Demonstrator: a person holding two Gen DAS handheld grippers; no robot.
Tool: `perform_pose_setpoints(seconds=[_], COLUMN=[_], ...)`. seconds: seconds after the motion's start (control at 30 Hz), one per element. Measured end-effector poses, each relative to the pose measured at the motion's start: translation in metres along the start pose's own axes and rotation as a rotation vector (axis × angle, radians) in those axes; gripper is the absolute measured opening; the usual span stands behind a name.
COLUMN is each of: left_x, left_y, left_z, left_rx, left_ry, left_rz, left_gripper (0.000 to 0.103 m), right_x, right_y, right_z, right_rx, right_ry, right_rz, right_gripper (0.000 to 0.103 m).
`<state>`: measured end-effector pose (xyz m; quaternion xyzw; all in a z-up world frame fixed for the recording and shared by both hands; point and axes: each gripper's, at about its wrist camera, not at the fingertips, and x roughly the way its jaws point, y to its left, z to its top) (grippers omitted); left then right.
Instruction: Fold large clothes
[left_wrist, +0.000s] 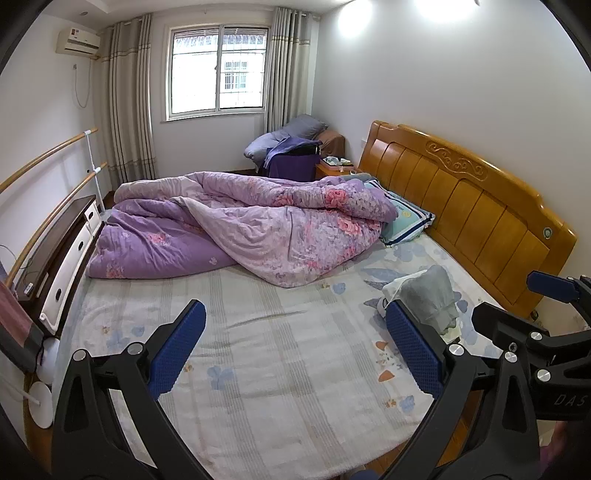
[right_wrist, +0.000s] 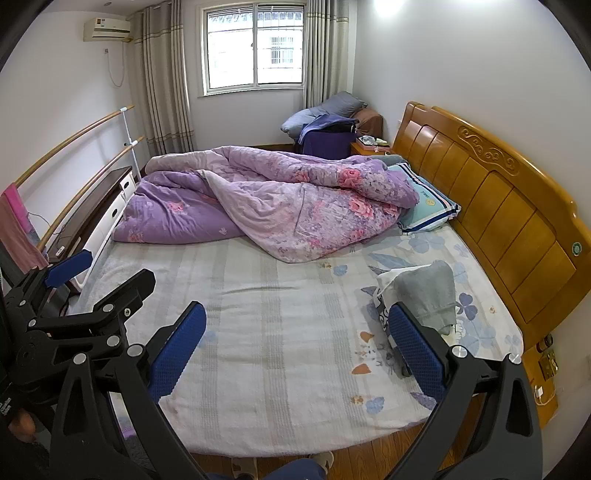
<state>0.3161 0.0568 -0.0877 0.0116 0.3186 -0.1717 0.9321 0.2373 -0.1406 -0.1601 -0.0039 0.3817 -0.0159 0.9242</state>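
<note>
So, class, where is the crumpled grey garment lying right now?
In both wrist views the crumpled grey garment lies on the right of the floral bedsheet, near the wooden headboard, just beyond each open claw's right finger.

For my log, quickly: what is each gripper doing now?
Left gripper: open, holding nothing.
Right gripper: open, holding nothing.

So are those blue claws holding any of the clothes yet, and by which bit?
No, nothing is held. The left gripper and the right gripper are both open above the bed sheet. The grey garment lies untouched near the headboard.
</note>
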Motion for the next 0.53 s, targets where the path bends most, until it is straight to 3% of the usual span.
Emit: perform_pose_setpoints(seconds=[0.53], left_x=[0.012], left_y=[0.011], left_z=[0.001], left_rx=[-0.001], left_ry=[0.005], left_rz=[0.0], left_gripper=[0.098], right_x=[0.011], right_y=[0.002], right_z=[0.004], right_rx=[-0.01], right_ry=[0.018], right_rz=[0.005], right_gripper=[0.095])
